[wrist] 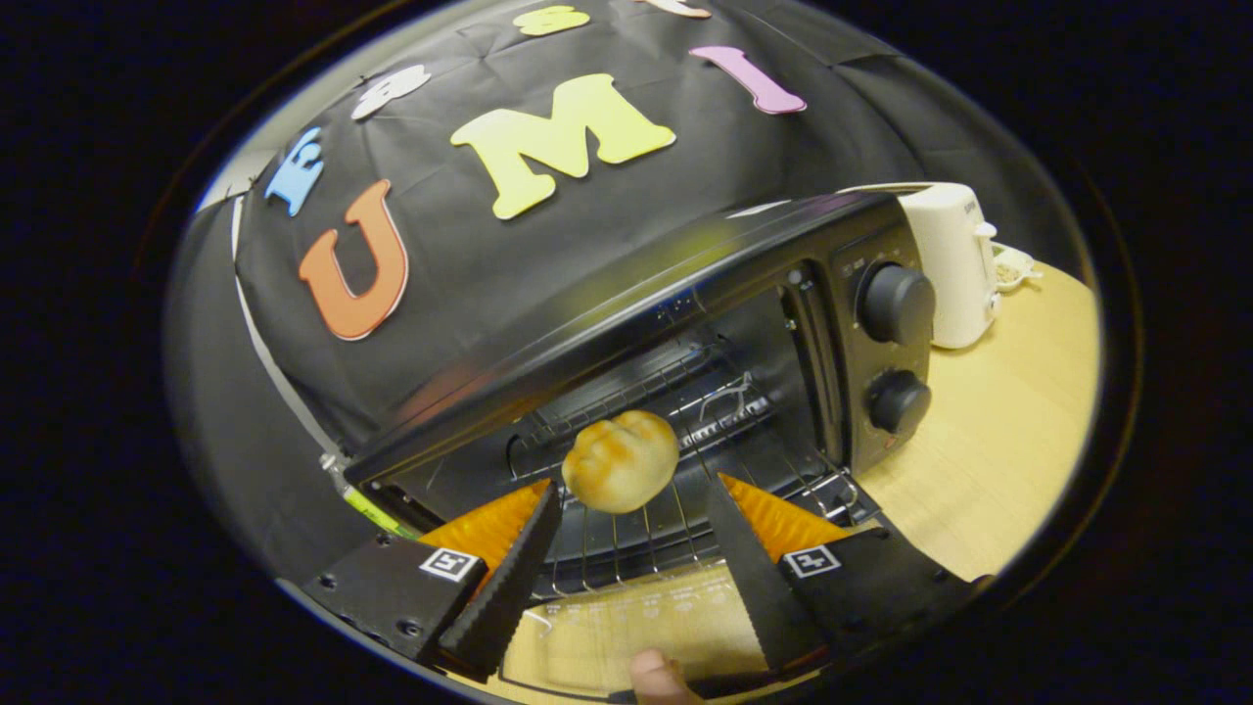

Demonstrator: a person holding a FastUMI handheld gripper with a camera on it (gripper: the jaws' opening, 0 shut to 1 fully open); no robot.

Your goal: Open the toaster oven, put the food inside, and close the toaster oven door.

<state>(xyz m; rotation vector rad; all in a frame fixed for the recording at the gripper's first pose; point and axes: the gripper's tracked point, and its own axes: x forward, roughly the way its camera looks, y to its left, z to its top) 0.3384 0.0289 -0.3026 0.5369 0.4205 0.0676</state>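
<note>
A: Two fingers of the gripper [631, 490] spread wide, gripping nothing. Bread roll [620, 460] sitting on the wire rack [626, 534] inside the toaster oven [685, 323], just ahead of the tips at twelve o'clock, touching neither finger.

B: Looking like food already delivered, then. Door [626, 627] lying flat open beneath the fingers, at six o'clock.

A: Agreed, probably. Fingertip of a hand [658, 678] showing at the door's near edge, also six o'clock.

B: Backing straight out toward six o'clock first, keeping clear of the roll. Then getting under the door's front edge and swinging it up evenly.

A: Watching the knobs [896, 304] at two o'clock; avoiding bumping them. Pushing gently at the end, so no shifting the oven on the wooden table [998, 431] toward the white appliance [954, 259].
</note>
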